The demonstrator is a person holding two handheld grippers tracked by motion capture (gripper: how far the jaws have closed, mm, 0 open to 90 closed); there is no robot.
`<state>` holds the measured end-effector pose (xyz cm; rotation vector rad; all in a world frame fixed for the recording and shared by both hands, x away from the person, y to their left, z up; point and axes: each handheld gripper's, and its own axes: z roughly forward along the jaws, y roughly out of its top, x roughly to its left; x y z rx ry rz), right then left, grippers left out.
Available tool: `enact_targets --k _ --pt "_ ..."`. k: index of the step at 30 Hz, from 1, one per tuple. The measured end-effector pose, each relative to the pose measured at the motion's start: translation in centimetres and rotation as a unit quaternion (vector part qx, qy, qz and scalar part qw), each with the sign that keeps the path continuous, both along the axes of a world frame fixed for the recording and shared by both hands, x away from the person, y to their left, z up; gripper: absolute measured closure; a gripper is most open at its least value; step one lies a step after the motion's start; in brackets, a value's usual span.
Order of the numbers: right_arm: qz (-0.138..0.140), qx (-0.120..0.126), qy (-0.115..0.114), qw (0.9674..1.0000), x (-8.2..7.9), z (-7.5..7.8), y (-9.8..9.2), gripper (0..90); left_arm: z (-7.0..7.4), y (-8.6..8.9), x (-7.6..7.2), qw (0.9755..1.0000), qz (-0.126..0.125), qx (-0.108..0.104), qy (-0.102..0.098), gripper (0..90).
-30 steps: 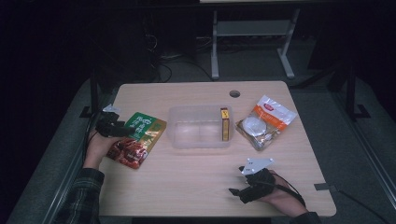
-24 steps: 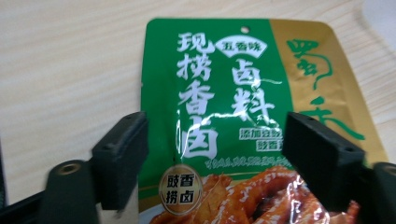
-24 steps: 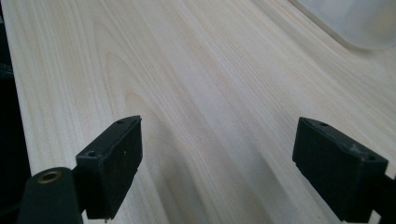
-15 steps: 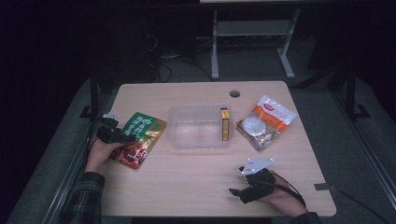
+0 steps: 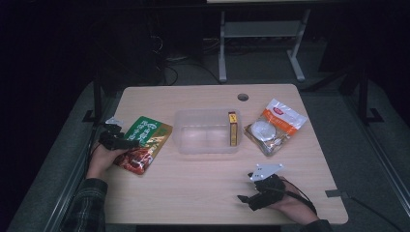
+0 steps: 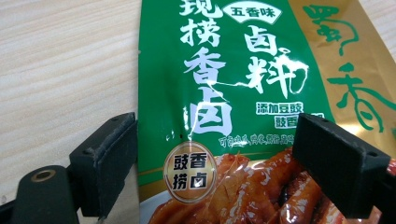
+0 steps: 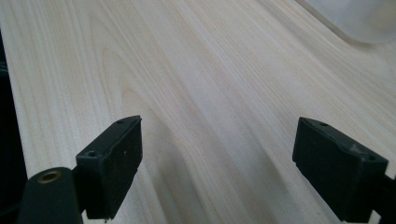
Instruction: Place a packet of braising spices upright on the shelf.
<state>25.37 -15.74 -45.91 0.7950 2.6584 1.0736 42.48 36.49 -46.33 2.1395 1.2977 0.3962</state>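
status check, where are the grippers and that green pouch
Left gripper open, jaws straddling green pouch. Right gripper open over bare table. Nothing in the way.

Bare tabletop (image 5: 203, 179) between claws

bench (image 5: 203, 193): pale wood, round hole near far edge | left: green and red sauce packet (image 5: 145, 145) laid flat | middle: clear plastic tub (image 5: 205, 142) set down | right: orange and white packet (image 5: 275, 130) laid flat

Green/gold sauce pkt (image 6: 243, 93), white lettering, black tongs (image 6: 215, 172)
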Motion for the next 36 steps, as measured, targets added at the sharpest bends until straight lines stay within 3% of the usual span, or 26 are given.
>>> enact_targets --k 7,13,15,19,30,36 --pt "0.000 -0.003 0.000 1.0000 0.0 0.0 0.1 15.7 0.3 -0.7 -0.3 0.9997 -0.019 0.018 -0.001 24.4" --pt "0.002 -0.005 0.000 1.0000 0.0 0.0 0.2 15.7 0.5 -0.9 -0.5 0.9993 -0.029 0.022 -0.005 44.2" --pt "0.002 -0.003 0.001 1.0000 0.0 -0.1 0.3 15.7 0.6 -0.9 -0.6 0.9993 -0.032 0.020 -0.006 54.4" --pt "0.002 -0.005 0.003 1.0000 0.1 -0.1 0.3 15.7 0.4 -1.0 -0.8 0.9990 -0.042 0.001 -0.012 73.8" --pt "-0.002 -0.002 0.003 1.0000 0.1 0.0 0.1 15.7 0.7 -0.3 -0.8 0.9983 -0.038 -0.044 -0.006 87.3" --pt "-0.001 -0.003 0.002 1.0000 0.1 0.0 0.1 15.7 1.2 0.3 -1.0 0.9968 -0.030 -0.074 0.000 88.7"
